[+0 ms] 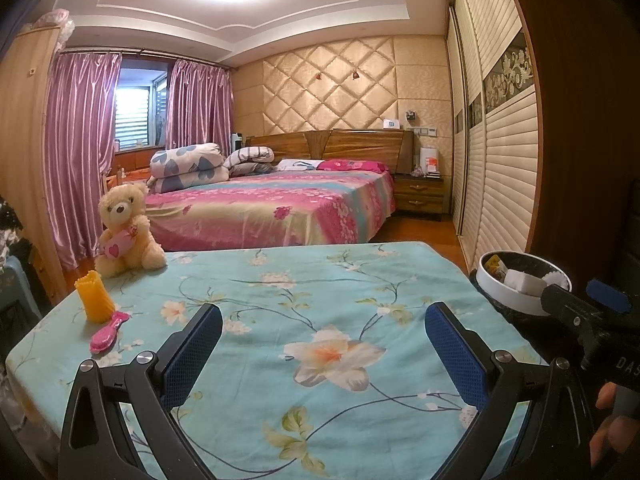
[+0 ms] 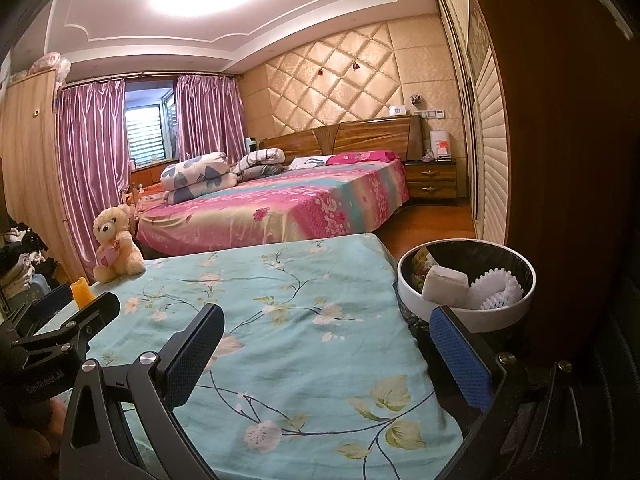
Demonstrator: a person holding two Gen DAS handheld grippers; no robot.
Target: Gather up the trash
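A round trash bin with a white rim [image 2: 496,316] stands just off the right edge of the table. Inside it lie a white foam block [image 2: 444,282], a white foam net [image 2: 498,288] and a yellowish wrapper [image 2: 420,264]. My right gripper [image 2: 328,340] is open and empty over the table's right part, its right finger close to the bin. My left gripper [image 1: 324,340] is open and empty above the teal floral tablecloth [image 1: 320,280]. In the left wrist view the bin [image 1: 516,300] shows at the right, with the right gripper [image 1: 580,294] in front of it.
At the table's far left sit a teddy bear [image 1: 128,232], an orange ribbed cup [image 1: 94,296] and a pink hairbrush [image 1: 108,332]. Beyond the table is a bed [image 1: 272,208] with a nightstand [image 1: 420,194]. A slatted wardrobe [image 1: 500,152] lines the right wall.
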